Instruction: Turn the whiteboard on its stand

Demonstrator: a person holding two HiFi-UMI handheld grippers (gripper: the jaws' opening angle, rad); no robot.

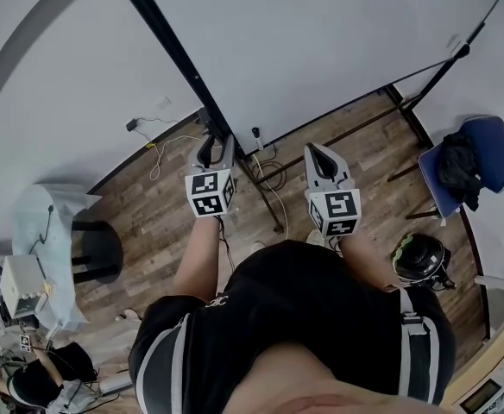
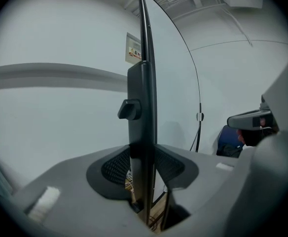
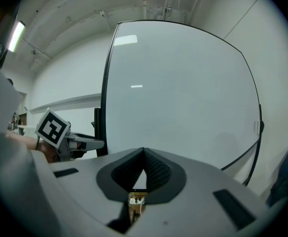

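Whiteboard (image 1: 321,41) pose: upright on its stand (image 1: 440,69), white face toward the person; lower edge runs left to right, right end farther off.
Location: on the wooden floor (image 1: 148,222), straight ahead.
Left hand-held gripper (image 2: 143,157): at the board's left edge, clamped on the black frame (image 2: 143,83), one pad on each face; board seen edge-on here.
Right hand-held gripper (image 3: 144,154): jaws together, empty, short of the white face.
Hard to tell: the head view cuts off the top edge; the stand's feet are partly hidden.
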